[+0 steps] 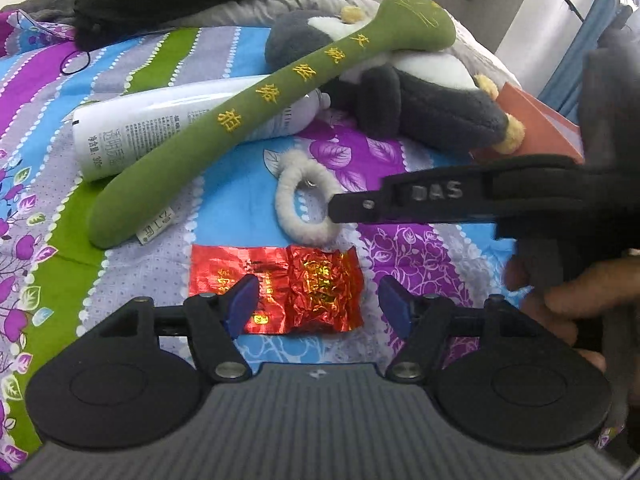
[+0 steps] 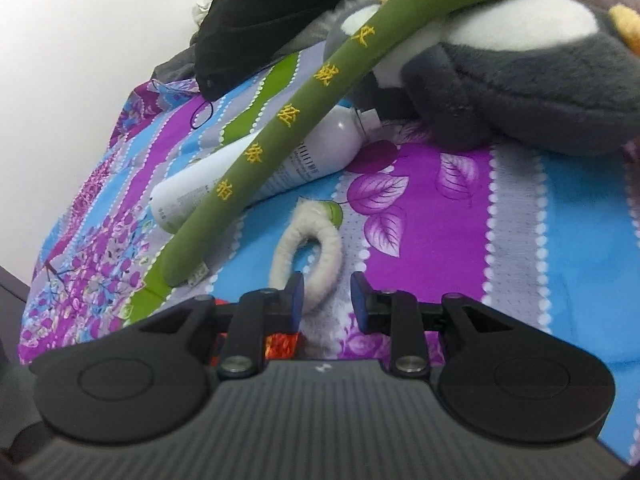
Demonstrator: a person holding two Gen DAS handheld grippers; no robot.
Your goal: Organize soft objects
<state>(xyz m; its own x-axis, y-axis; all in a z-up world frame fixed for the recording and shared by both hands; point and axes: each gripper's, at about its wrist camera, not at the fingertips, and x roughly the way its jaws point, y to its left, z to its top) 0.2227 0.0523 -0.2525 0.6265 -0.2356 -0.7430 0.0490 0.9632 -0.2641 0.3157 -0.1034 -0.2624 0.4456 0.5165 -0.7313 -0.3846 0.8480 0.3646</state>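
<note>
Fluffy ring (image 2: pixel 306 256) flat on bed (image 2: pixel 440 208), just ahead of right gripper (image 2: pixel 326 300), fingers (image 2: pixel 295 294) narrowly parted, empty; left gripper (image 1: pixel 316 304) open over red wrapper (image 1: pixel 280 288).

The right gripper (image 2: pixel 326 298) hovers part-open over a fluffy white ring (image 2: pixel 320 244) on the patterned bedsheet (image 2: pixel 460 208).

Black hand-held gripper (image 1: pixel 316 304), blue pads (image 1: pixel 244 300), silver screws, "DAS" embossing.
</note>
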